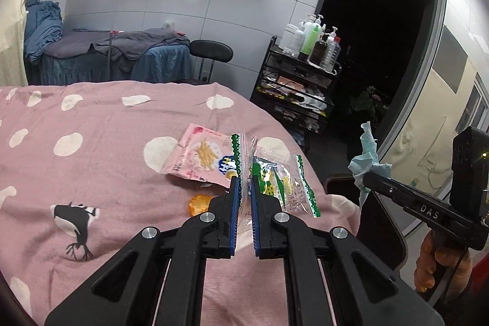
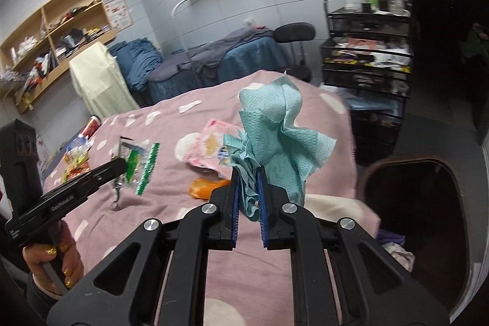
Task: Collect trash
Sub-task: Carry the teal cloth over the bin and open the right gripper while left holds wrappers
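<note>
Left claw (image 1: 245, 188) pinches a clear wrapper (image 1: 275, 182); right claw (image 2: 247, 182) pinches a teal tissue (image 2: 281, 124)

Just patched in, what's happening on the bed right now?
A person is clearing trash off the pink spotted bedspread with two handheld grippers. The left gripper is shut on a clear green-edged wrapper; the right gripper is shut on a crumpled teal paper towel. A pink snack packet and an orange scrap lie on the bedspread. A dark bin stands open beside the bed.
</note>
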`<state>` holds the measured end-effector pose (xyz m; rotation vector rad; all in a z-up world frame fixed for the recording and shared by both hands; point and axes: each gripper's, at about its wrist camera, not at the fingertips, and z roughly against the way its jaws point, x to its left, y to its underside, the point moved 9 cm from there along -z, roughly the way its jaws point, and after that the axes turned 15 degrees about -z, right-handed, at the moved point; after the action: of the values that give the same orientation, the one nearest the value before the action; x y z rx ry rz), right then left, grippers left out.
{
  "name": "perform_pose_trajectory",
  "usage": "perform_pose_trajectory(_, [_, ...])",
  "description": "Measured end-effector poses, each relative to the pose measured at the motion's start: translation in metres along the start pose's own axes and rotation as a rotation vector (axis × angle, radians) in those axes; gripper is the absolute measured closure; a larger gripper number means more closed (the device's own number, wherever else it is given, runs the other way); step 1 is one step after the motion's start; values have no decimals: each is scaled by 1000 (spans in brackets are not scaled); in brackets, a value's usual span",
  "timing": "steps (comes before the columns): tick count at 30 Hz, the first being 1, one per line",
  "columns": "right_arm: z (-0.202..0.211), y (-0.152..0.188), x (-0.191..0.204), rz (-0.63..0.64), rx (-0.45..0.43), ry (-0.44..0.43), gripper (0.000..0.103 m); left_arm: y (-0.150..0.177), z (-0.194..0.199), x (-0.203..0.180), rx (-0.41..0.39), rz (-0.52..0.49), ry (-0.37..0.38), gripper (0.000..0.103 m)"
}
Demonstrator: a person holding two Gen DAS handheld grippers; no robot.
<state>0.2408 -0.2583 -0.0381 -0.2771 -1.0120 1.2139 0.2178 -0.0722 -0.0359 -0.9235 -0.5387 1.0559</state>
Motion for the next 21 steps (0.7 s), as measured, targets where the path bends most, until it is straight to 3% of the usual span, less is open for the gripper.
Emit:
perform_pose_trajectory(12, [23,-4,-104,-135,-39,170,91,-2,-25,-65,29,-64,108,95])
perform_pose_trajectory(21, [11,12,-173,-227,17,284,91,0,-43,-102,58,-105,170,95])
